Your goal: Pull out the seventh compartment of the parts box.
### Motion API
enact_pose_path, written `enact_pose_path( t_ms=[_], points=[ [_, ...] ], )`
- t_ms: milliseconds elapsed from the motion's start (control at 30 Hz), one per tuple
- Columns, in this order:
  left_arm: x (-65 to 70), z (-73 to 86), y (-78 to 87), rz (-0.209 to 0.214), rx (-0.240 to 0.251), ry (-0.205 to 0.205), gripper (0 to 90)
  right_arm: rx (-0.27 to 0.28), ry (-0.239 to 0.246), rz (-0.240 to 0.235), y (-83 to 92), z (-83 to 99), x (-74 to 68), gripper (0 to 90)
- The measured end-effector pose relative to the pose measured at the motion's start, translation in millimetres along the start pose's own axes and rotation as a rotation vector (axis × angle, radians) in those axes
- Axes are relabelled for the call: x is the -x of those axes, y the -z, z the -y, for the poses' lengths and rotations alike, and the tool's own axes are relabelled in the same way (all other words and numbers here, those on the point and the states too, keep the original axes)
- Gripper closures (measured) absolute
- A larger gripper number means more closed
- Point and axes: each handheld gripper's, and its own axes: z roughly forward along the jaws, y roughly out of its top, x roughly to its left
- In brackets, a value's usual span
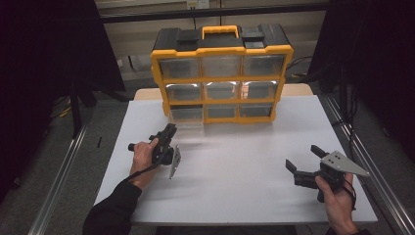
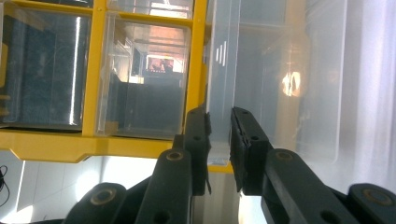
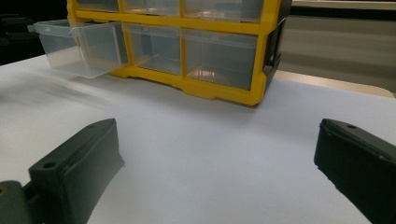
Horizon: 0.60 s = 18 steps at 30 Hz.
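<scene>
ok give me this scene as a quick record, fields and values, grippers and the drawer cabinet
cabinet: yellow and black drawer organizer, upright at the table's far side, clear drawers in three rows
pulled drawer: bottom-left clear drawer, partly slid out
left gripper: jaws closed on that drawer's front lip
right gripper: jaws wide open, holding nothing, over the table's near right
surface: white table

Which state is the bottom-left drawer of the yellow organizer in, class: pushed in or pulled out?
Pulled out partway. The clear drawer sticks out past the yellow frame, unlike its neighbours, and the left gripper pinches its front edge.
</scene>
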Motion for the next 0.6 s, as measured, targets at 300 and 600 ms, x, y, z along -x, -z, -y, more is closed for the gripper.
enact_pose_path(
  t_ms=[300,600],
  points=[
    [3.3,1.3,1.7,0.011,0.012,0.02,77.4,0.0,0.002,-0.005,-0.3,-0.3,-0.8,0.0],
    [5.3,0.6,0.6,0.03,0.009,0.03,76.7,0.002,0.007,-0.008,-0.3,-0.3,-0.4,0.0]
  ],
)
